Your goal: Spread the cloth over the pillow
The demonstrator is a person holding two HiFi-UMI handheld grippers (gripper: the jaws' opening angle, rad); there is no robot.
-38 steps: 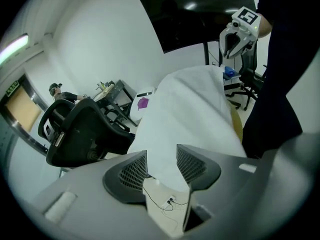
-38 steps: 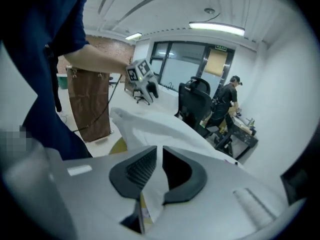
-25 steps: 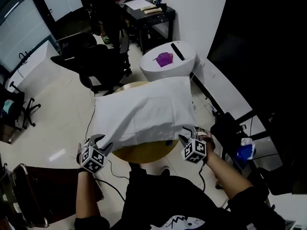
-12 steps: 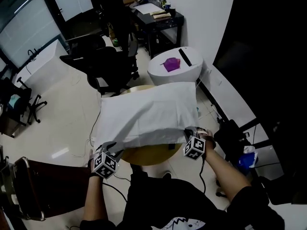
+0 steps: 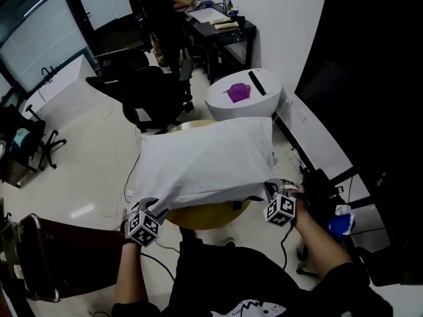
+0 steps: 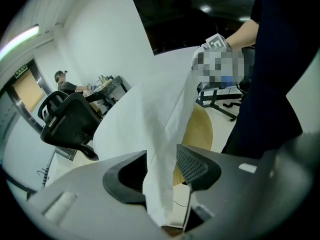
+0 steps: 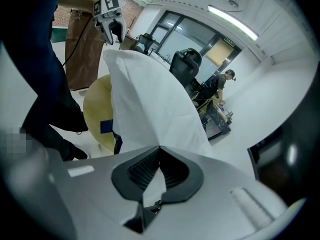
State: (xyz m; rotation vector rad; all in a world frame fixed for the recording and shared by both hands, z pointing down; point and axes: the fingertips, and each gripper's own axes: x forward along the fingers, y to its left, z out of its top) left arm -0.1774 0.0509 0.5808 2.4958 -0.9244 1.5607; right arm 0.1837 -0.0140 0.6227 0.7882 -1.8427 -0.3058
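Observation:
A white cloth [image 5: 205,160] lies draped over the pillow on a round wooden table [image 5: 205,214]; the pillow shows only as a bulge beneath it. My left gripper [image 5: 151,207] is shut on the cloth's near left corner, and the fabric [image 6: 150,119] runs bunched between its jaws [image 6: 162,159]. My right gripper [image 5: 270,191] has just been closing and now pinches the near right corner, a thin fold of cloth [image 7: 150,104] caught between its shut pads [image 7: 159,151]. Between the two grippers the near edge is pulled taut, just off the table's front rim.
A white round side table [image 5: 264,101] with a purple object [image 5: 238,91] stands behind. A black office chair [image 5: 142,91] is at the back left, a dark desk [image 5: 215,28] with a person beyond. A brown chair [image 5: 49,256] sits at my left.
The right gripper's jaws went from open to shut on the cloth's near right corner and shifted right. The left gripper sank toward me with its corner, stretching the near edge.

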